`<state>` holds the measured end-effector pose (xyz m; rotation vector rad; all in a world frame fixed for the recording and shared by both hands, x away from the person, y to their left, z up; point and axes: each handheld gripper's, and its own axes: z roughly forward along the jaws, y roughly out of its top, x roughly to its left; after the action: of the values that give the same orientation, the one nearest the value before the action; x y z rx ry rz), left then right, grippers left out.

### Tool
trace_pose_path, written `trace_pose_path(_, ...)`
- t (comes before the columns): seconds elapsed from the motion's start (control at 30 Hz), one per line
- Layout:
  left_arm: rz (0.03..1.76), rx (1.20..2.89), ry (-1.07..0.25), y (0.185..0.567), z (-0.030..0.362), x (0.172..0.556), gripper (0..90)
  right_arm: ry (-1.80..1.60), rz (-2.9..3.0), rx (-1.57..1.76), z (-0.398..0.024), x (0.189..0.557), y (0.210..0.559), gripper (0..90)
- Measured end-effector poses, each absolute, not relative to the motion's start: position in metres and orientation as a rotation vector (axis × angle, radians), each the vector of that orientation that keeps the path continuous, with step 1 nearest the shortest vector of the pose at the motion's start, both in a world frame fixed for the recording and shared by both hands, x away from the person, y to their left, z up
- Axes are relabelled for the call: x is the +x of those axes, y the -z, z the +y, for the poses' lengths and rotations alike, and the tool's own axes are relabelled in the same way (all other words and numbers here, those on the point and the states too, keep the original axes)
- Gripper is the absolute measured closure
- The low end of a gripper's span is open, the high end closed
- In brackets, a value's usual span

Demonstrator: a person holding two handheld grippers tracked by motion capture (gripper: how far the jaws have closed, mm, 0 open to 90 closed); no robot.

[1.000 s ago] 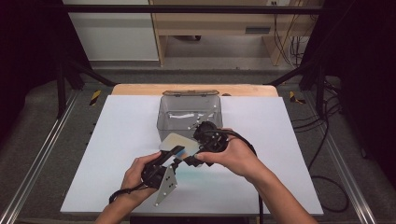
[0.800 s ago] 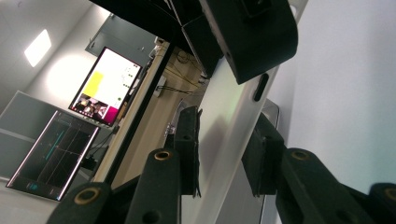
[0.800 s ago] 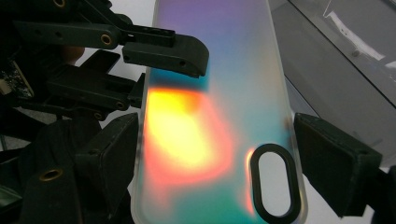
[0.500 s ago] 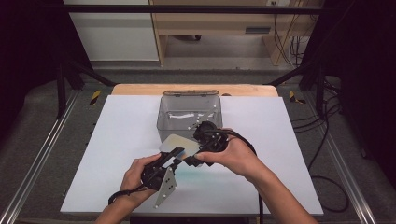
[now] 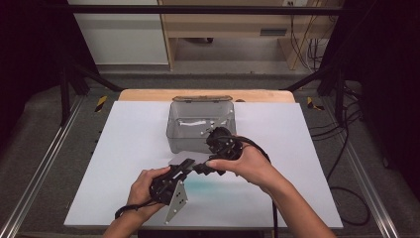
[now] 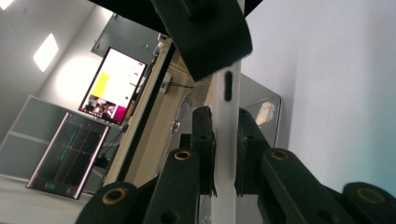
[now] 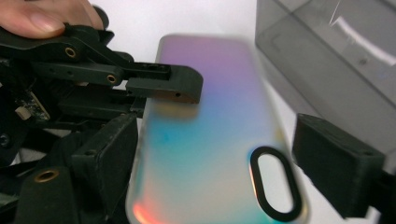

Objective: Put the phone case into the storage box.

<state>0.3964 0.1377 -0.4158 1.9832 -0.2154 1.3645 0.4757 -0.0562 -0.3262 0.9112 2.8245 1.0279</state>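
Your left gripper (image 6: 223,154) has clenched its fingers on the edge of the glossy, iridescent, round-cornered phone case (image 7: 210,140) above the white counter (image 5: 124,148) – your right gripper's (image 7: 212,154) fingers, just opened, flank it loosely, beside the smoky clear plastic box (image 5: 198,121).

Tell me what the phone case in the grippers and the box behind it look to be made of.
Phone case: likely thin plastic with a glossy iridescent finish; it shifts from lilac through blue to orange, and its edge looks white and slim in the left gripper view. Box: apparently clear, smoke-tinted plastic; its floor and bright reflections show through the walls. Left gripper clamps the case.
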Motion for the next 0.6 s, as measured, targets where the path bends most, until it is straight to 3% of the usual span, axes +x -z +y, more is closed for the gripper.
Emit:
trace_pose_path(0.23, -0.160, 1.992, -1.350, 0.418, 0.144, 0.401, 81.1, -1.216, 2.707, 0.883, -0.072, 0.471, 0.317, 5.8)
trace_pose_path(0.6, 0.021, 1.966, -1.276, 0.410, 0.157, 0.411, 81.1, -1.353, 2.443, 0.775, -0.104, 0.451, 0.314, 5.7)
